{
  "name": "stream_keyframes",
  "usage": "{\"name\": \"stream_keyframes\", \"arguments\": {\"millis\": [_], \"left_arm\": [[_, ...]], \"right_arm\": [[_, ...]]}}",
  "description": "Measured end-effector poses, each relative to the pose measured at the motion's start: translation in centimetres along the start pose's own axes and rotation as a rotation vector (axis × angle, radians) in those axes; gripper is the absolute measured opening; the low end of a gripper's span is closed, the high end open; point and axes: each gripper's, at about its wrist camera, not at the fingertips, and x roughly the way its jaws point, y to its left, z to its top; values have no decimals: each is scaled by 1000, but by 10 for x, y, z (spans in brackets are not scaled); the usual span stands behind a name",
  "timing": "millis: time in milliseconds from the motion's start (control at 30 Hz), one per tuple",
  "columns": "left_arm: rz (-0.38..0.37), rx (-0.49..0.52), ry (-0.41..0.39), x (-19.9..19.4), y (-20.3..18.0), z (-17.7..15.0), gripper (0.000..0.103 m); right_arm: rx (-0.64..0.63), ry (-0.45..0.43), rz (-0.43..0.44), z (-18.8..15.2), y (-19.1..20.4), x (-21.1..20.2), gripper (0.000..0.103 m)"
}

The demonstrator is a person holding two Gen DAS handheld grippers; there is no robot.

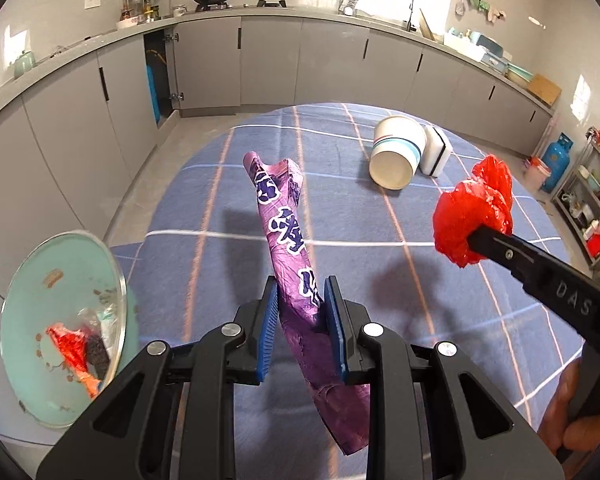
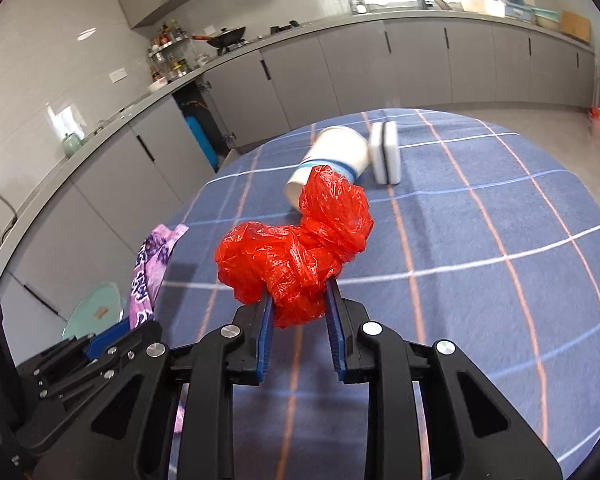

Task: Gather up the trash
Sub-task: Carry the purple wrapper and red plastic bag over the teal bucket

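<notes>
My left gripper (image 1: 301, 289) is shut on a long purple wrapper (image 1: 288, 224) with white-edged characters, held above the blue checked tablecloth (image 1: 380, 280). A crumpled red plastic bag (image 2: 296, 252) sits pinched in my right gripper (image 2: 298, 294), off the cloth; the bag (image 1: 476, 216) and gripper (image 1: 470, 240) also show at the right of the left wrist view. The purple wrapper (image 2: 148, 276) and the left gripper (image 2: 100, 344) appear at the lower left of the right wrist view. A green bin (image 1: 60, 320) with a clear rim stands below the table's left edge, with red and dark trash inside.
A white paper cup (image 1: 398, 152) with blue stripes lies on its side far on the cloth, beside a white sponge block (image 1: 436, 152). Grey kitchen cabinets (image 1: 260, 60) ring the room. A blue gas cylinder (image 1: 556, 160) and a shelf rack (image 1: 596, 208) stand at the right.
</notes>
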Motion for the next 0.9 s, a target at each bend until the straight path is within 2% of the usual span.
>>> {"name": "stream_keyframes", "arguments": {"millis": [467, 900], "left_arm": [[118, -51, -40, -40, 65, -23, 24], [182, -125, -48, -63, 123, -42, 24]], "right_arm": [[-95, 40, 87, -27, 76, 4, 25], [-201, 69, 148, -45, 138, 11, 25]]}}
